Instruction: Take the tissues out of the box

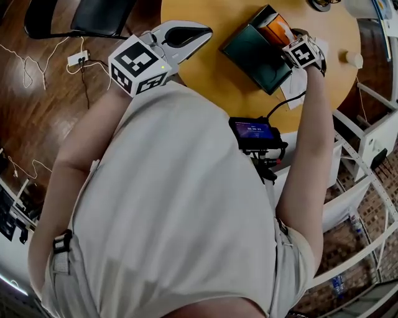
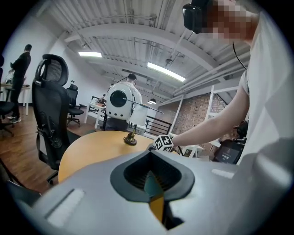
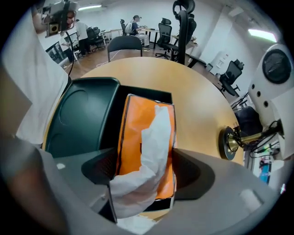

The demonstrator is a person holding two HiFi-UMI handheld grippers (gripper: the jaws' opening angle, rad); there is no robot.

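An orange tissue pack (image 3: 138, 124) with a white tissue (image 3: 156, 133) sticking out of its top slit sits between the jaws of my right gripper (image 3: 142, 174). Both pads lie against its sides, and its near end hangs above the table. Behind it lies the dark green box (image 3: 78, 114), open. In the head view the right gripper (image 1: 292, 43) holds the pack (image 1: 275, 28) at the box's (image 1: 252, 56) far right corner. My left gripper (image 1: 202, 31) hovers over the table's near left edge, jaws together with nothing in them; through their slit (image 2: 154, 183) shows only a sliver of green and orange.
The round wooden table (image 1: 211, 74) carries a brass stand (image 3: 228, 143), a small white cup (image 1: 354, 59) and a sheet of paper (image 1: 298, 84). A black office chair (image 1: 93, 15) stands at the far left. A white rounded machine (image 3: 275, 78) stands beyond the table.
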